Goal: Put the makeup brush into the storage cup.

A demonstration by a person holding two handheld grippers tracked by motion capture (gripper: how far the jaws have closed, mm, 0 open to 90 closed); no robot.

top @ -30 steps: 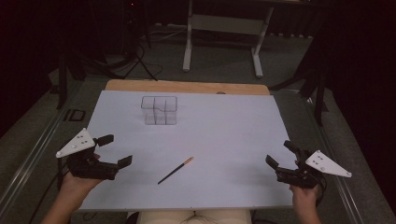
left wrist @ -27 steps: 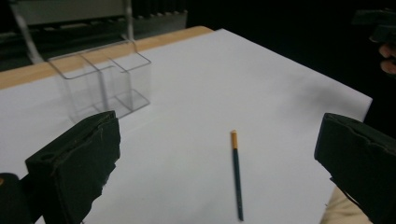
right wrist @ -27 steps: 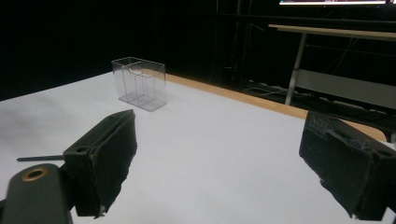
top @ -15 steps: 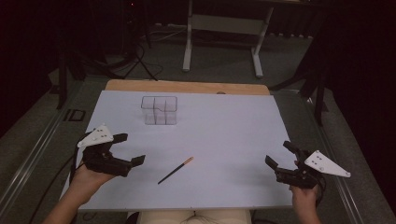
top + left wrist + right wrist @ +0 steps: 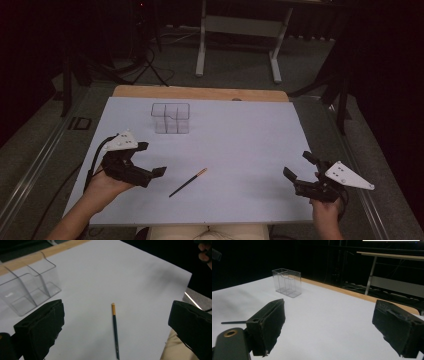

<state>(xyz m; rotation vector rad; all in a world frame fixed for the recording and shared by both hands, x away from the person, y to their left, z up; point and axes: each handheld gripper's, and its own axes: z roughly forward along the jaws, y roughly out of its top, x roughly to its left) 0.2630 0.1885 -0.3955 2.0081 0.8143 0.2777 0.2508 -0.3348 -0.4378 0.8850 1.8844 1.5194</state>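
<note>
While its two black jaws stand wide apart with nothing between them, the left gripper [image 5: 150,160] hovers over the near-left part of the white table cover [image 5: 240,135], its jaw tips aimed rightward at the pencil [image 5: 188,182]. In the left gripper view the pencil [image 5: 115,328] lies flat on the cover in the gap between the jaws, ahead of them and touched by neither, its orange-banded end pointing away from the camera.

Compared with the high view half a second ago, the left gripper has moved inward and a little forward, so that it now sits near the pencil's dark tip rather than out at the cover's left edge; a second ago it was farther back still. The person's left hand [image 5: 102,182] grips it from below, a cable trailing off to the left.

Lying where it lay in both earlier pictures, the pencil sits slantwise near the front middle of the cover.

Open just as widely and empty, the right gripper [image 5: 300,175] is at the near-right corner of the cover, well apart from the pencil, in the same place as before.

Behind the pencil, toward the far edge, the clear plastic organizer [image 5: 171,118] stands upright with its compartments empty, unmoved.
</note>
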